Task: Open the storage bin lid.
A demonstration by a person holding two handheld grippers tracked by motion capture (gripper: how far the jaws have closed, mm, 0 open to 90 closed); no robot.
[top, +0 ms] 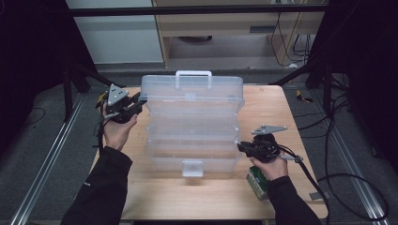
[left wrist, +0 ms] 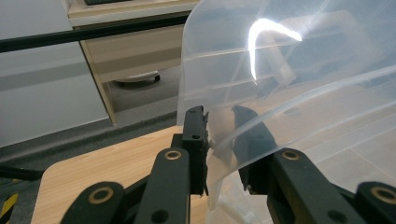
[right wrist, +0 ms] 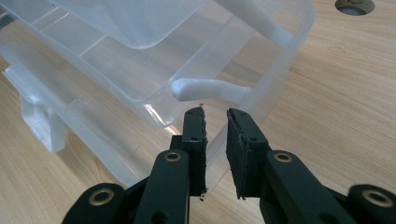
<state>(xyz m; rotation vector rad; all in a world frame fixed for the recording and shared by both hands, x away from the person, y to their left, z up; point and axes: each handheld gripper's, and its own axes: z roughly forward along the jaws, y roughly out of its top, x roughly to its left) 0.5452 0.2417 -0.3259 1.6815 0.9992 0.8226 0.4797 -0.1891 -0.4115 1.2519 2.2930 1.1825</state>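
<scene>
I am holding a two-jaw gripper in each hand at a wooden table (top: 291,112), and a large clear plastic organizer box (top: 192,136) sits between them with its lid (top: 192,91) swung up and leaning away from me.

My left gripper (top: 139,99) is at the lid's left edge, at the far left corner of the box. In the left gripper view its two black jaws straddle the thin clear wall of the lid, one jaw on each side. A narrow gap remains beside the left jaw, so I cannot tell whether the pads are pressing on the plastic.

My right gripper (top: 240,147) is at the near right corner of the box base (top: 192,161). In the right gripper view its jaws stand a little apart with the base's clear side wall running up between them. Whether they pinch that wall I cannot tell either.

The box's long axis runs left to right, straight across from one gripper to the other. The lid's hinge follows that same line along the back. From my left gripper the lid's free edge, with its white handle (top: 193,75), lies up and to the right. My left hand is the nearer one to the lid, so any swing of the lid would fall to it, I judge, while my right hand steadies the base.

A small green item (top: 257,180) lies on the table just under my right hand.
</scene>
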